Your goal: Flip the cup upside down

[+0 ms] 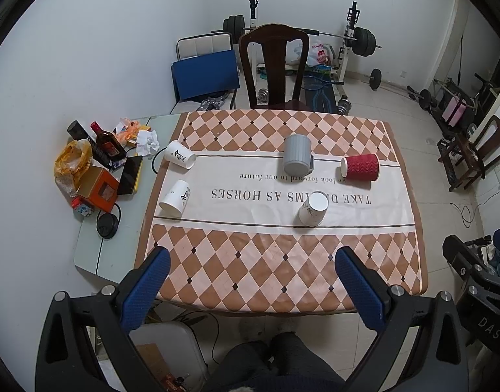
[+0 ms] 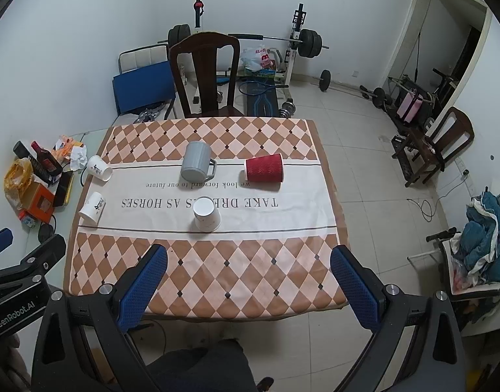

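While both tools hung back off the near edge of the worktop (image 1: 282, 261), neither touched anything. Left tool (image 1: 253, 281): blue pads wide apart, nothing between them. Right tool (image 2: 250, 281): likewise spread wide, nothing held.

Five cups sat on the checkered cloth (image 2: 217, 271), all in the white middle band. White paper cup (image 1: 313, 210), centre of frame in the left view, stood mouth down, base up. Grey mug (image 1: 296, 158) just above it in the frame looked inverted too, handle to the right. Red ribbed cup (image 1: 361, 167) lay on its side right of the mug, near the cloth's right edge. Two more white cups lay tipped at the left edge: one upper (image 1: 180, 155), one lower (image 1: 174, 200), apart from each other.

Lower third of the cloth, between the pads and the centre cup, carried nothing. Clutter — bottle (image 1: 107, 143), orange box (image 1: 99, 189) — crowded the bare strip of worktop at frame left. Dark wooden chair (image 1: 272, 65) stood against the far edge.
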